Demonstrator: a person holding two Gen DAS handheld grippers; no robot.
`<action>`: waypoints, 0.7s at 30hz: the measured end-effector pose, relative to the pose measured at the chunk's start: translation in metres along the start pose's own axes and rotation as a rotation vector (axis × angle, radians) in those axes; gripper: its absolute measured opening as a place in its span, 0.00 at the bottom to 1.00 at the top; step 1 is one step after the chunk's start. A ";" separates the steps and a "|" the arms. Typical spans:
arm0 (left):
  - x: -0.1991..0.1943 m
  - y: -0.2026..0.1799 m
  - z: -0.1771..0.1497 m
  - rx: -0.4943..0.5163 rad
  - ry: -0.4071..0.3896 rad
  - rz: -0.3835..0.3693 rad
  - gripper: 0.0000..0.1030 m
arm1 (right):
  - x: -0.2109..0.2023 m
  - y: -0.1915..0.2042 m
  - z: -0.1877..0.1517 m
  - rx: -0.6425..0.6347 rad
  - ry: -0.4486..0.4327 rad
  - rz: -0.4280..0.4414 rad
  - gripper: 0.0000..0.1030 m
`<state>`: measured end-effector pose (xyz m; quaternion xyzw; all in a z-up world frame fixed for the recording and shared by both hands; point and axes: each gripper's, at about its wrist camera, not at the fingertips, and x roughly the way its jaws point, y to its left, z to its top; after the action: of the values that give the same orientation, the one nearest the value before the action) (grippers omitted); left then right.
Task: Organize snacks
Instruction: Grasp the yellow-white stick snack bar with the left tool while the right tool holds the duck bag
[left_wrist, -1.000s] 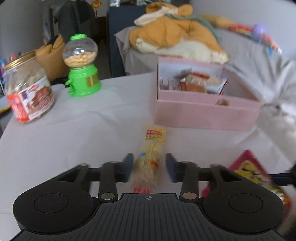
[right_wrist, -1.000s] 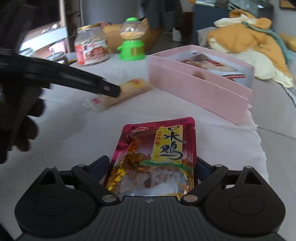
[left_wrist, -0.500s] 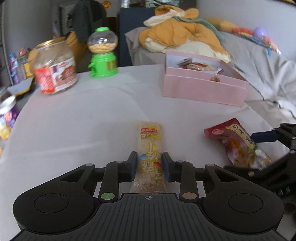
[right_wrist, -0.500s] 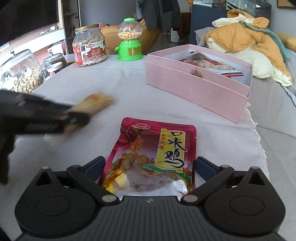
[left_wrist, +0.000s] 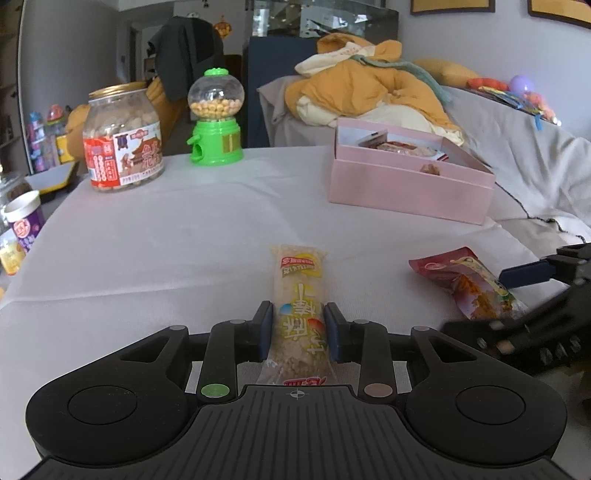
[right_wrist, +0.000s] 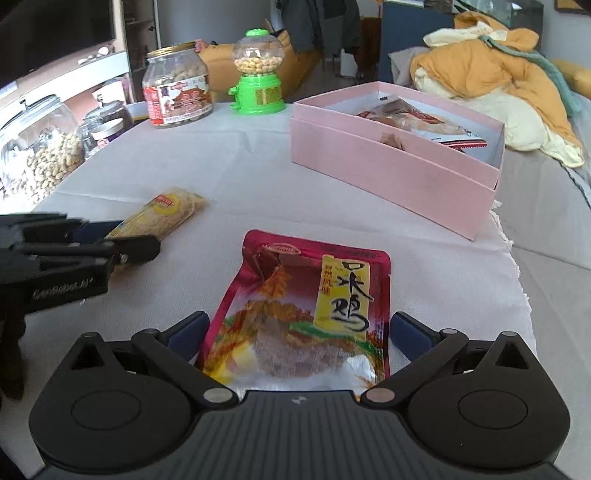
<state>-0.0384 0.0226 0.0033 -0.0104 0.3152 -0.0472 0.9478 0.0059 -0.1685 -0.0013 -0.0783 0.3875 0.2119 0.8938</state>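
My left gripper (left_wrist: 298, 332) is shut on a long clear rice-cracker stick pack (left_wrist: 299, 295) with a yellow and red label, near the table's front; it also shows in the right wrist view (right_wrist: 162, 218). My right gripper (right_wrist: 297, 332) is open, its fingers on either side of a red chicken snack pouch (right_wrist: 310, 306) lying flat on the white tablecloth; the pouch also shows in the left wrist view (left_wrist: 469, 280). An open pink box (right_wrist: 399, 177) with several snack packs inside stands further back right, also seen in the left wrist view (left_wrist: 406, 184).
A peanut jar with a gold lid (left_wrist: 122, 144) and a green candy dispenser (left_wrist: 216, 118) stand at the table's far left. A purple cup (left_wrist: 24, 225) and glass jars of nuts (right_wrist: 37, 155) sit past the left edge. A sofa with orange bedding (left_wrist: 369, 92) lies behind.
My left gripper closed on the stick pack and pulled it back toward the table's front, away from the pink box. My right gripper stayed open around the red pouch.
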 end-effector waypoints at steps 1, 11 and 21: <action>-0.001 -0.001 -0.001 0.000 0.000 0.000 0.34 | 0.002 0.000 0.003 0.015 0.005 -0.006 1.00; -0.001 0.001 -0.001 -0.011 -0.002 -0.008 0.34 | 0.008 0.001 0.019 0.039 0.056 -0.044 0.87; -0.001 0.002 -0.001 -0.012 -0.002 -0.010 0.35 | -0.045 -0.031 0.023 0.080 -0.017 -0.039 0.67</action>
<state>-0.0397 0.0250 0.0025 -0.0178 0.3146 -0.0500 0.9478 0.0072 -0.2033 0.0459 -0.0479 0.3865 0.1796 0.9034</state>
